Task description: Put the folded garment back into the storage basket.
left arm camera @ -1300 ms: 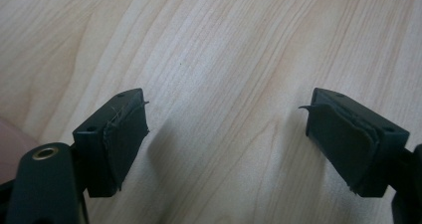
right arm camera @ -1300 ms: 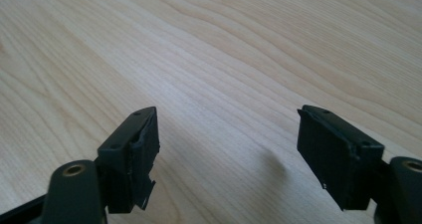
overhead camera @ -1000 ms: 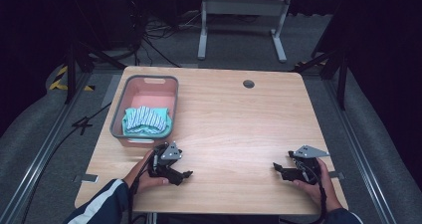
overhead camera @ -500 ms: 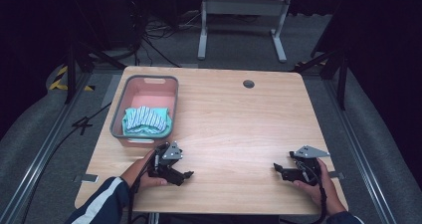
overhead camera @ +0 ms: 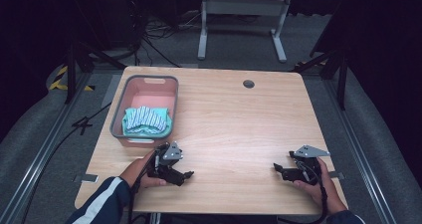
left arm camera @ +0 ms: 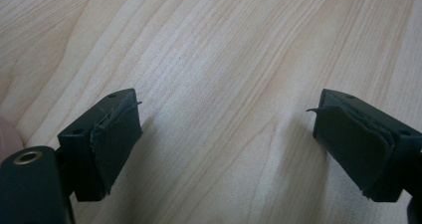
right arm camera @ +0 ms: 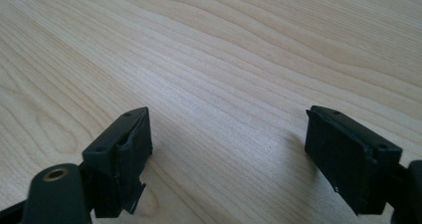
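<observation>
Both grippers are seen resting at the near edge of the table [overhead camera: 239,129] in the high view, each held in one hand. Left gripper [overhead camera: 185,174] is set down just near of the pink basket [overhead camera: 119,115], which stands at the far left of the table with a folded striped cloth [overhead camera: 145,119] lying in its near half. That placement is judged to suit a reach into the basket, the cloth being the nearest thing to be handled. Right gripper [overhead camera: 276,168] is laid well apart at the near right, with bare wood around it, probably parked until wanted.

From the left gripper view, the jaws are shown spread wide, with nothing between them but wood grain; the worn pads [left arm camera: 117,134] are held low over the table, and contact with it cannot be told.

From the right gripper view, the jaws are likewise spread wide and nothing is pinched. Bare table is seen between and beyond the pads [right arm camera: 133,157], and no object is touched.
</observation>
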`<state>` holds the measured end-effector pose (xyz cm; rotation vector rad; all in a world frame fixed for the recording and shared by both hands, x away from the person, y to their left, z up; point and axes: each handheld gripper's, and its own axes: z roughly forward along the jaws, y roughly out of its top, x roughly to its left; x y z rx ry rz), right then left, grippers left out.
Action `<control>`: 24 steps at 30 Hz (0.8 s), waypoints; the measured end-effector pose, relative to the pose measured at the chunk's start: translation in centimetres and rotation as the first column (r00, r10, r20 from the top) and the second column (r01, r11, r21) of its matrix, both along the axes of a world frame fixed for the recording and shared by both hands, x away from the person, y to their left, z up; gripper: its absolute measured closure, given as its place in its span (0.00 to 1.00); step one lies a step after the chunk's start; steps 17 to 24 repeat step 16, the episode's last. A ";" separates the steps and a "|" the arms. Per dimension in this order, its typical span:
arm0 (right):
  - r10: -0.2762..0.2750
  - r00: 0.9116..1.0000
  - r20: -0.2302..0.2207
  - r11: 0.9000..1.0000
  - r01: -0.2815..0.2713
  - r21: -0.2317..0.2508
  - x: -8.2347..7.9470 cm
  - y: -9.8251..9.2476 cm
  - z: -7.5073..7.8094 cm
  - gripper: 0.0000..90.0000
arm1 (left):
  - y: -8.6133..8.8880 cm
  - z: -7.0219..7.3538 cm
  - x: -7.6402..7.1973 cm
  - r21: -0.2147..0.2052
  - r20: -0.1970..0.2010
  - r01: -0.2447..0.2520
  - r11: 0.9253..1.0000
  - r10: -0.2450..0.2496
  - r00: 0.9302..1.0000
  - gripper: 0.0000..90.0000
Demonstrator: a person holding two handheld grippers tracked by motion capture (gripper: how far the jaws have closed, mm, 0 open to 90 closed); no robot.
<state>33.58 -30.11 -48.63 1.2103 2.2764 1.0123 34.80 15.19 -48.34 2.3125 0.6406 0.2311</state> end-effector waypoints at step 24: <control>0.013 1.000 -0.001 1.000 -0.013 -0.003 0.2 -0.1 0.0 0.20 | -0.1 0.0 -0.1 -0.001 0.000 -0.009 1.000 0.009 1.000 0.13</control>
